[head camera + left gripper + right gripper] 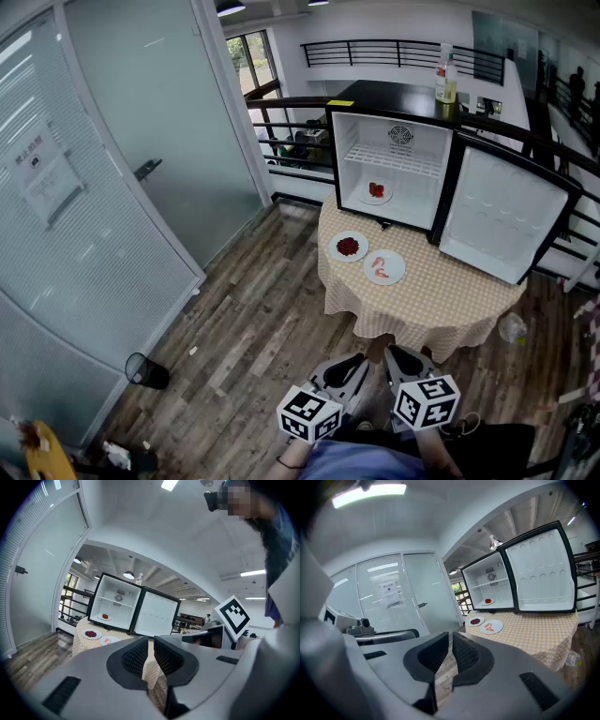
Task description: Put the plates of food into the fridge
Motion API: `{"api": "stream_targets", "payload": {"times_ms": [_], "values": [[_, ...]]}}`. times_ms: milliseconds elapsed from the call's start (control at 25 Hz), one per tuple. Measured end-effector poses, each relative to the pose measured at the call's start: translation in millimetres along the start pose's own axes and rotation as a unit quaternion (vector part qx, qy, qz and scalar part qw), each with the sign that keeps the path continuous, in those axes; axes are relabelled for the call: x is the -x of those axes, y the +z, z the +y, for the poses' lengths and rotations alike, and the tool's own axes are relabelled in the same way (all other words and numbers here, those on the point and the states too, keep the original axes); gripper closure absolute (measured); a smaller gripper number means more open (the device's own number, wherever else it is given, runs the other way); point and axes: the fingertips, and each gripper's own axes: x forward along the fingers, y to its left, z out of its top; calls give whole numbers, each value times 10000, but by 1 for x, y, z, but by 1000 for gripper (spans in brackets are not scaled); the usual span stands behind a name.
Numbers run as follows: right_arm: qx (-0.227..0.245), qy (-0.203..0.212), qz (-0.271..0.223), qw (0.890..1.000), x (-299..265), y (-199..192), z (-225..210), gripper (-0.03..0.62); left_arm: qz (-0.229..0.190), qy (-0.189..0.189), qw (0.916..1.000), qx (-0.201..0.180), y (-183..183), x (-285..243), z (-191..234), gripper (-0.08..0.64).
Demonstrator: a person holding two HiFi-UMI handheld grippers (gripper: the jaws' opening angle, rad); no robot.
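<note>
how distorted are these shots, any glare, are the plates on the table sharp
Head view: mild wide-angle bend in the glass door frame, red-food plate and pink-food plate sharp. Left gripper view: heavy fisheye, dark corners, plates tiny, mosaic patch top right. Right gripper view: same fisheye, ceiling light glares upper left.

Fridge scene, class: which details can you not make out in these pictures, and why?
- Food on the plate in the fridge: too small in every view to name, only red.
- Food on the plate of dark red food and the plate of pink food: likewise too small.
- Print on the notice: head view, too small.
- Table legs: head view, hidden by the checked tablecloth.
</note>
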Motion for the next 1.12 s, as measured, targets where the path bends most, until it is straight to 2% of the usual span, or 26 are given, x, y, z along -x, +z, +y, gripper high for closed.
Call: {"api": "stream_targets", "payload": {"times_ms": [360, 640, 880, 1120], "values": [[49, 37, 94, 9999, -2, -2, -4, 553, 55, 52, 10000, 40, -2, -3, 0, 528], [-306, 94, -18, 9995, -12, -4, -12, 552, 225, 142, 9996, 78, -11, -4, 9, 528], [-478, 66, 17, 9988, -35, -2, -26, 552, 291, 257, 9992, 124, -13, -11, 32, 528], [-627, -133, 66, 9979, -71, 9, -57, 552, 373, 136, 9991, 135, -10, -51, 70, 527]]}}
